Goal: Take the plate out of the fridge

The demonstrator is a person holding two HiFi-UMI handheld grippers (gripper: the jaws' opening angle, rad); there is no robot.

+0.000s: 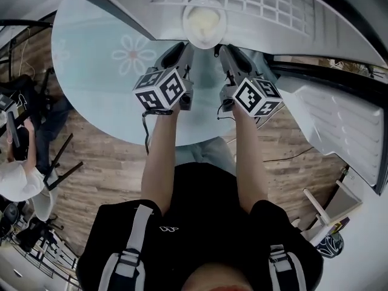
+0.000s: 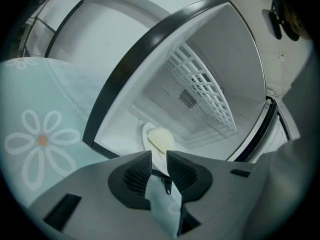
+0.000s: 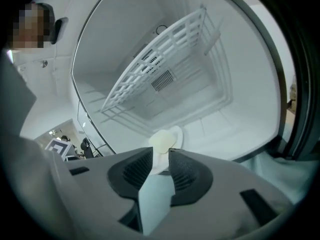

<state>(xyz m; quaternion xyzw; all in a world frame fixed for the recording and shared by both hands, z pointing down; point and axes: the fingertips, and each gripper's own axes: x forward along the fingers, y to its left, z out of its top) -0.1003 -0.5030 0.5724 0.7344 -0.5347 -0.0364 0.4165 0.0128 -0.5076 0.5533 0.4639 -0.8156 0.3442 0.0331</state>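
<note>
Two grey hand-held grippers point into the open white fridge (image 2: 235, 49), which stands against the round pale-blue bench (image 1: 97, 71) with its flower pattern. A white round plate (image 1: 205, 42) carrying a pale yellow lump of food (image 1: 203, 21) sits on the fridge floor, just inside the opening. The left gripper (image 2: 159, 155) and right gripper (image 3: 160, 153) flank it. Each has its jaws released and slightly apart, with the plate's near rim showing in the gap. A white wire shelf (image 3: 160, 59) spans the inside above.
</note>
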